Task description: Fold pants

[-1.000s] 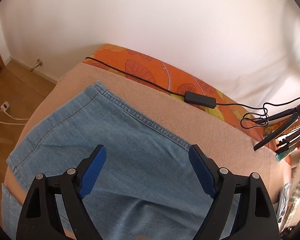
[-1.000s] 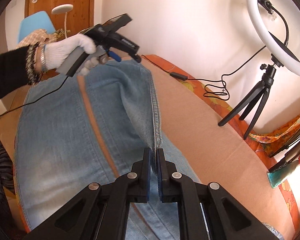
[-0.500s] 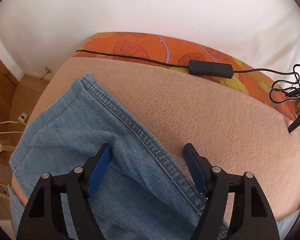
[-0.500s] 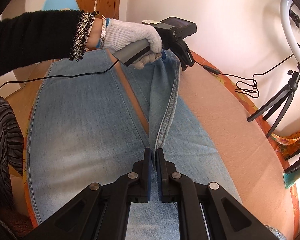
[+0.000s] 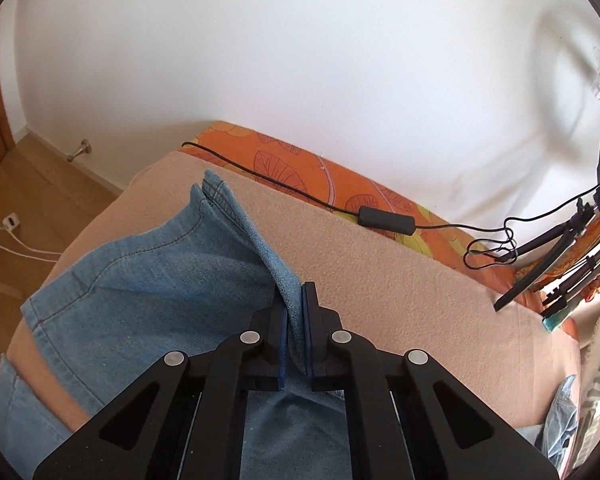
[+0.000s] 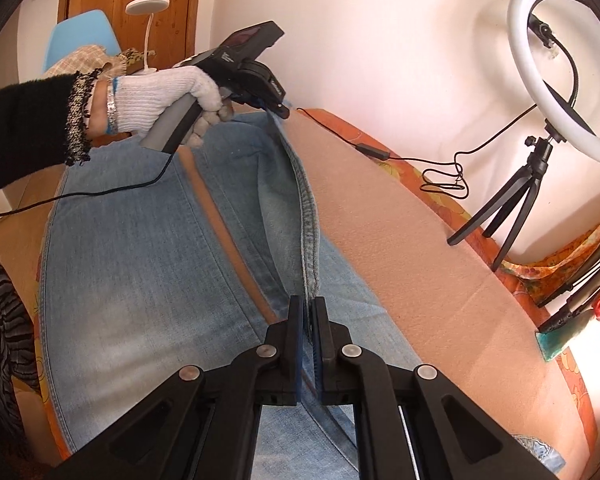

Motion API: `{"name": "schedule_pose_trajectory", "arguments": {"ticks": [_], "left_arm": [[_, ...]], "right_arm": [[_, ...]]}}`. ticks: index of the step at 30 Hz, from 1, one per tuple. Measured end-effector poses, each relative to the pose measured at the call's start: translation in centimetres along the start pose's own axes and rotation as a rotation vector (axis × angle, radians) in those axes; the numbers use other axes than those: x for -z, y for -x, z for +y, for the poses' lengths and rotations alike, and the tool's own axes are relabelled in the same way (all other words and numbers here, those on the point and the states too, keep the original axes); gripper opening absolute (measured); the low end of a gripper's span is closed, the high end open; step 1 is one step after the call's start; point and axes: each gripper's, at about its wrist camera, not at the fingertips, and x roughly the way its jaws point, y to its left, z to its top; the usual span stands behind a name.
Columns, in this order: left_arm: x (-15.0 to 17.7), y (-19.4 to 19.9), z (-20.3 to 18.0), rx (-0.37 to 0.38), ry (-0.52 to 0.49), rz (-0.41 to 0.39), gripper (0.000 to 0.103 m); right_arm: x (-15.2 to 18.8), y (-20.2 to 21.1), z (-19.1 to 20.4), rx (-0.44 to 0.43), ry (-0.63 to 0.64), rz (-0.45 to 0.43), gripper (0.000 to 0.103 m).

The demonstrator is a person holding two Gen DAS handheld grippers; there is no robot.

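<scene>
The left gripper was clamped on the side seam of the jeans near the hem and the right gripper pinched the same seam farther along, lifting it as a ridge above the denim spread on the beige blanket, toward its near edge.

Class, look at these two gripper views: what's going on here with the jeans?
A person is folding jeans spread on a peach blanket, a handheld gripper in each hand. The right gripper is shut on the outer side seam of one leg, and the left gripper is shut on the same seam nearer the hem. That edge is raised off the blanket between them; the other leg lies flat.
</scene>
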Motion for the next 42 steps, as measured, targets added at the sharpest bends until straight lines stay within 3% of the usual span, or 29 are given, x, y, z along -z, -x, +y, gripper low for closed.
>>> {"name": "schedule_pose_trajectory", "arguments": {"ticks": [8,12,19,31,37,42], "left_arm": [[1.1,9.0,1.0,0.044,-0.023,-0.129,0.005],[3.1,12.6,2.3,0.083,-0.002,-0.154,0.005],[8.5,17.6,4.8,0.089,0.004,-0.205,0.005],[20.4,21.1,10.1,0.087,0.194,-0.194,0.005],[22.8,21.2,12.4,0.103,0.271,-0.194,0.005],[23.6,21.3,14.8,0.108,0.386,-0.194,0.019]], "right_arm": [[-1.1,4.4,1.3,0.074,0.001,-0.031,0.001],[-0.6,6.8,3.3,0.086,0.02,-0.031,0.001],[1.3,8.8,7.6,0.074,0.06,-0.004,0.001],[5.7,9.9,15.6,-0.038,0.176,0.116,0.001],[7.5,8.5,17.6,-0.071,0.178,0.175,0.001],[8.0,7.7,18.1,-0.067,0.185,0.205,0.001]]}}
